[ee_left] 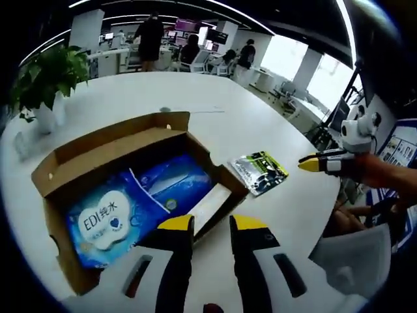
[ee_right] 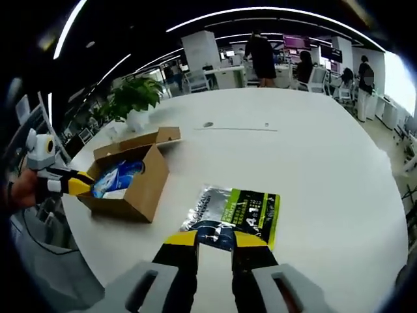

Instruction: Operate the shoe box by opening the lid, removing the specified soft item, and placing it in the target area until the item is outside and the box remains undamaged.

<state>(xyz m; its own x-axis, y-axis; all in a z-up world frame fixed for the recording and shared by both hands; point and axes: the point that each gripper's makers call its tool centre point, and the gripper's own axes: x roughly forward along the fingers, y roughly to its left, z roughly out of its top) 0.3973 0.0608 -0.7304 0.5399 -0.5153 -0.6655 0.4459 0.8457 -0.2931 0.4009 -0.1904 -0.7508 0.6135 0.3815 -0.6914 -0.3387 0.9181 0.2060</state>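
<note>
1. In the left gripper view, an open cardboard shoe box (ee_left: 130, 189) is seen across the centre left of the frame on a large white table (ee_left: 215, 98), its lid folded back toward the upper left.
2. Inside the box, a blue wet-wipes pack (ee_left: 107, 225) is seen at the lower left and a second blue soft pack (ee_left: 176, 182) beside it to the right.
3. The left gripper (ee_left: 212, 223) is seen at the bottom centre, its yellow-tipped jaws parted with nothing between them, at the box's near right edge.
4. A flat green and black pouch (ee_left: 259, 171) is seen lying on the table just right of the box.
5. The right gripper (ee_left: 311, 163) is seen at the right edge, held by a hand; whether its jaws are parted cannot be told here.
6. In the right gripper view, the right gripper (ee_right: 215, 238) is seen at the bottom centre, jaws parted and empty, tips at the pouch's near edge.
7. A potted plant (ee_right: 135, 98) is seen at the upper left, behind the box.
8. People and desks are seen along the top of both frames.
</note>
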